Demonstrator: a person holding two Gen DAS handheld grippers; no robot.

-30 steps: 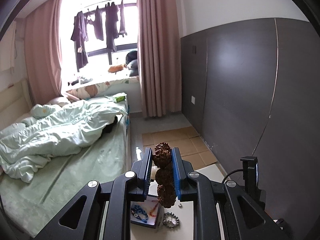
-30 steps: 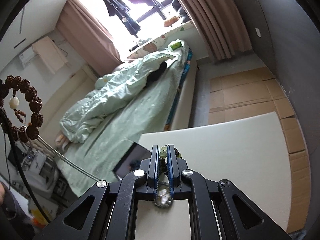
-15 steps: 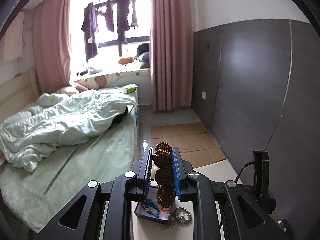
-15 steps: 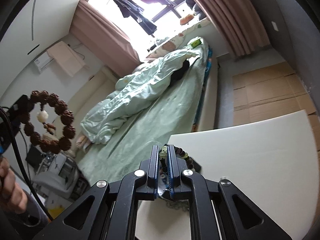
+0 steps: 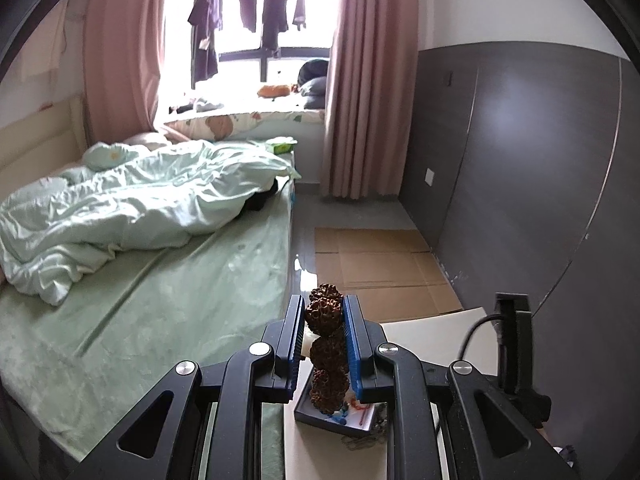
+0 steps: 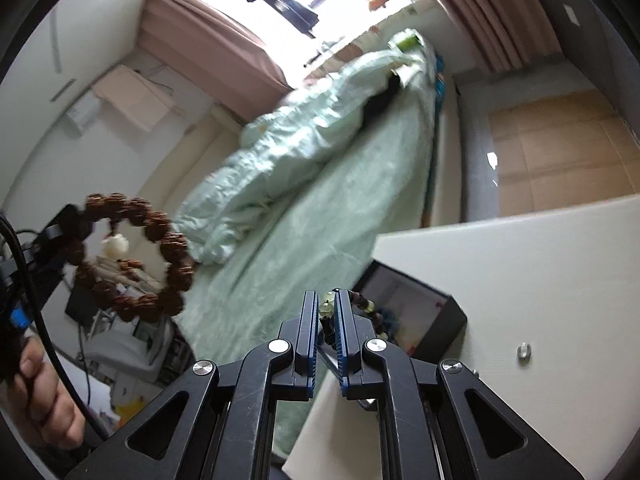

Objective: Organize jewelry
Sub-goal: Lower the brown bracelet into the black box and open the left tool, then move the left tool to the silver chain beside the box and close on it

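My left gripper [image 5: 323, 316] is shut on a bracelet of large knobbly brown beads [image 5: 325, 316], held in the air above a dark jewelry box [image 5: 316, 421] on the white table [image 5: 424, 330]. In the right wrist view that brown bracelet [image 6: 136, 256] hangs as a full ring at the left, with a white bead. My right gripper [image 6: 329, 312] is shut on a bracelet of dark and pale green beads [image 6: 362, 305], held above the near corner of the dark box [image 6: 436, 320].
A small metal piece [image 6: 523, 351] lies on the white table [image 6: 520, 264]. A silver trinket [image 5: 366, 438] lies beside the box. A bed with a green sheet [image 5: 160, 300] lies left of the table. Cardboard sheets [image 5: 376, 256] cover the floor by the dark wall.
Both grippers have tilted and shifted while keeping their bracelets. The brown bracelet has moved rightward in the right wrist view, and the dark box has come into clearer view under the right gripper.
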